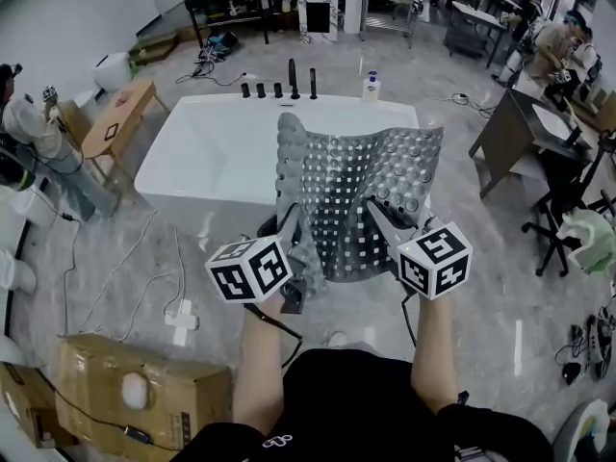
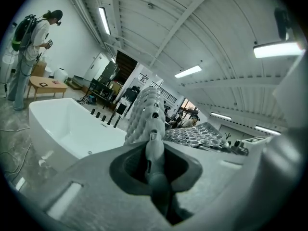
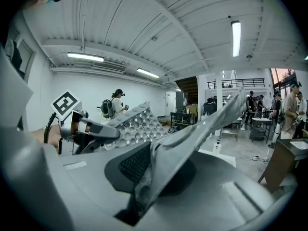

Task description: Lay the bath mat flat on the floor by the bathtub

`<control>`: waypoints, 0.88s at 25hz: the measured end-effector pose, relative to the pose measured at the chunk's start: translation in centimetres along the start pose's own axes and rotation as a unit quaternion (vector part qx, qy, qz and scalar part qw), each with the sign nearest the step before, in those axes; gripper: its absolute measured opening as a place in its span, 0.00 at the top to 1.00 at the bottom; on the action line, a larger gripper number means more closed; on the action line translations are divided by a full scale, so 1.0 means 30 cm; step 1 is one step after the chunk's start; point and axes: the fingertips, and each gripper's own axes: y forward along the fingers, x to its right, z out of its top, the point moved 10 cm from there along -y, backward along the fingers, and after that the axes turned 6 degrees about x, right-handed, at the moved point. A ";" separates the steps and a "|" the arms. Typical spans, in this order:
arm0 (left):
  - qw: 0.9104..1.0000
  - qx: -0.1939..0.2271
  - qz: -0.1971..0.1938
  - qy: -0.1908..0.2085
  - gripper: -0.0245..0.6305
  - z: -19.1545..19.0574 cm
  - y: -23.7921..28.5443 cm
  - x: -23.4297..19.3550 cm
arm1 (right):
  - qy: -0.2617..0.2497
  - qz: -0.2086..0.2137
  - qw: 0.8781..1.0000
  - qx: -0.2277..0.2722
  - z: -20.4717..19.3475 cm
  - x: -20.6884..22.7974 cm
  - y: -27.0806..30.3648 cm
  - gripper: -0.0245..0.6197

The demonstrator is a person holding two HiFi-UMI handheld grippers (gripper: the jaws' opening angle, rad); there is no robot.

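Note:
I hold a grey bath mat [image 1: 371,191] with rows of holes and suction cups up in the air, in front of the white bathtub [image 1: 202,152]. My left gripper [image 1: 289,231] is shut on the mat's left edge, which folds upward there. My right gripper [image 1: 377,210] is shut on the near right part. In the left gripper view the mat [image 2: 147,114] rises from the jaws of the left gripper [image 2: 153,150], with the bathtub [image 2: 62,129] beyond. In the right gripper view the mat [image 3: 202,129] runs out of the right gripper [image 3: 149,170] toward the left gripper [image 3: 91,129].
Black tap fittings [image 1: 289,80] and a bottle [image 1: 371,87] stand on the tub's far rim. A cardboard box [image 1: 125,393] and a power strip [image 1: 181,318] with cables lie on the floor at left. A wooden bench [image 1: 115,118] and a person [image 1: 29,133] are far left; a desk [image 1: 520,133] is right.

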 end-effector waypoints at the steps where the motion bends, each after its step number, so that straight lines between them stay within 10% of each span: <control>1: 1.000 -0.001 0.002 0.001 0.91 0.004 0.010 0.009 | 0.003 0.002 1.000 0.002 0.000 0.016 -0.002 0.92; 22: 0.998 -0.065 0.005 0.009 0.91 0.171 0.083 -0.374 | 0.070 -0.028 0.997 -0.004 -0.066 -0.075 0.399 0.92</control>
